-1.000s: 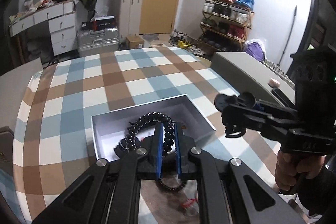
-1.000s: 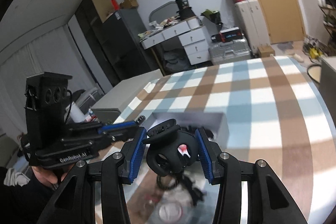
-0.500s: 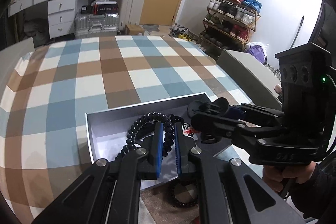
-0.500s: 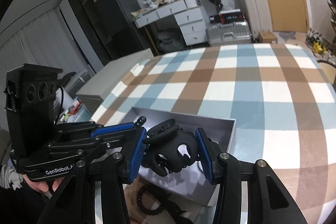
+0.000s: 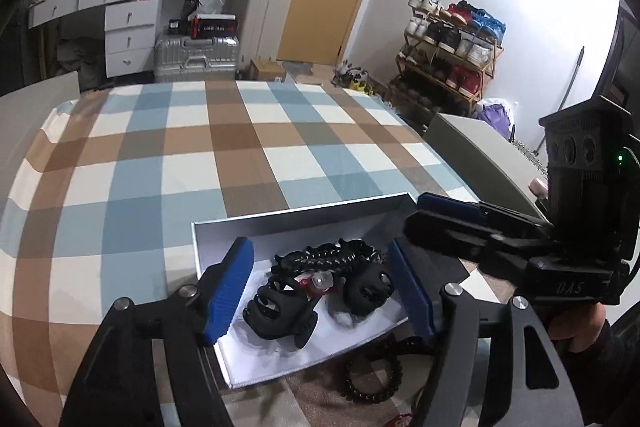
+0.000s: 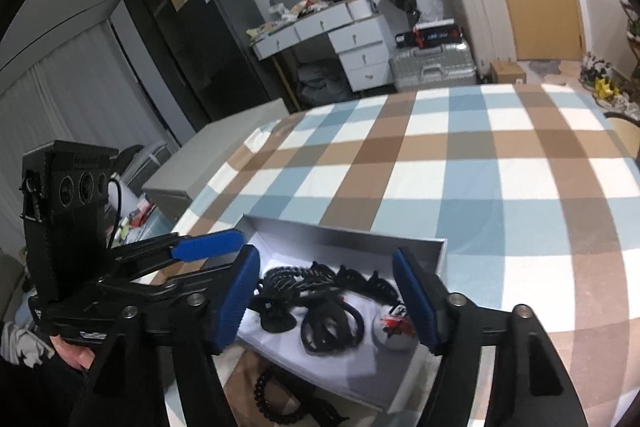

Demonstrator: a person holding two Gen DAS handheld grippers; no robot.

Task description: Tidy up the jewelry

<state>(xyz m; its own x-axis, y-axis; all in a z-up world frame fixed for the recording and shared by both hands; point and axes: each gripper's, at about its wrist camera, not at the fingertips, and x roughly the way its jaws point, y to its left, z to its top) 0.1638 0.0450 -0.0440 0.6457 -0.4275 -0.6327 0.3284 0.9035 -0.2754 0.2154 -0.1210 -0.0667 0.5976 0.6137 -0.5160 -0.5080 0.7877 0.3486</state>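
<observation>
An open silver box (image 5: 300,219) with a white lining sits on the checked tablecloth. In it lie a black coiled bracelet (image 5: 328,255), two black hair claws (image 5: 280,311), (image 5: 366,287) and a small red and clear piece (image 5: 320,281). My left gripper (image 5: 322,291) hovers over the box, its jaws opening, the blue pads clear of the items below. My right gripper (image 6: 326,297) is also opening above the same pile; the coil (image 6: 296,277) and a claw (image 6: 328,331) lie loose beneath it. Each gripper shows in the other's view: the right gripper (image 5: 432,223) and the left gripper (image 6: 216,263).
A black bead bracelet (image 5: 374,375) lies on the cloth just in front of the box (image 6: 344,239), with more dark pieces beside it. A grey box (image 5: 472,143) stands off the table's right side. The checked tablecloth (image 5: 240,147) stretches beyond the silver box.
Both grippers have opened. The left let go of the black coiled bracelet and the right let go of the black hair claw; both pieces now lie in the box.
</observation>
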